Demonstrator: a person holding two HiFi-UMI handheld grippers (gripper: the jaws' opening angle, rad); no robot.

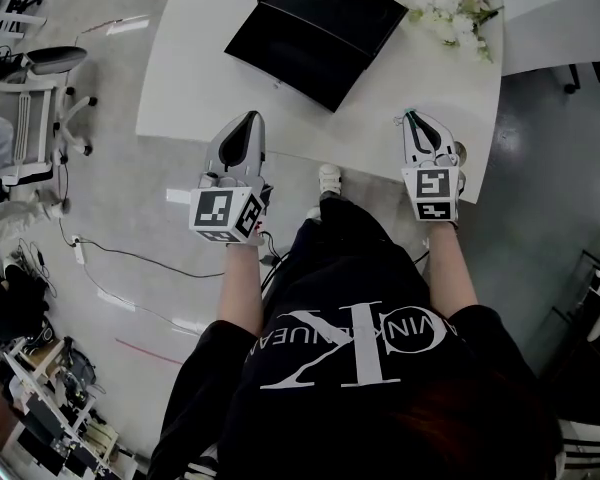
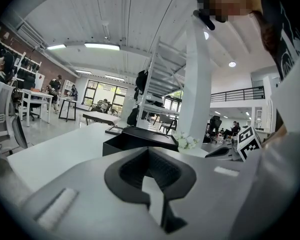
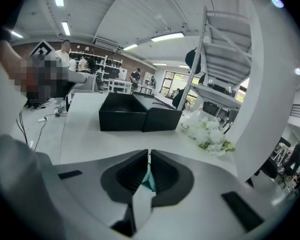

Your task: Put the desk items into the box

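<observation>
Black box [image 1: 315, 28] on desk [image 1: 200, 78], left gripper [image 1: 247, 120] and right gripper [image 1: 414, 118] pressed together, shirt [image 1: 310, 408] reads "CK"

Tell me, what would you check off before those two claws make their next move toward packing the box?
1. The black box is open on the table: ok, its lid lies beside the opening.
2. The left gripper is empty: ok, jaws together, nothing between them.
3. The right gripper is empty: ok, jaws together; the teal sliver behind them looks like the gripper's own trim.
4. Jaws open for a grasp: not ok, both are shut.
5. An item to pack is in view: cannot tell; only flowers show on the table besides the box.
</observation>
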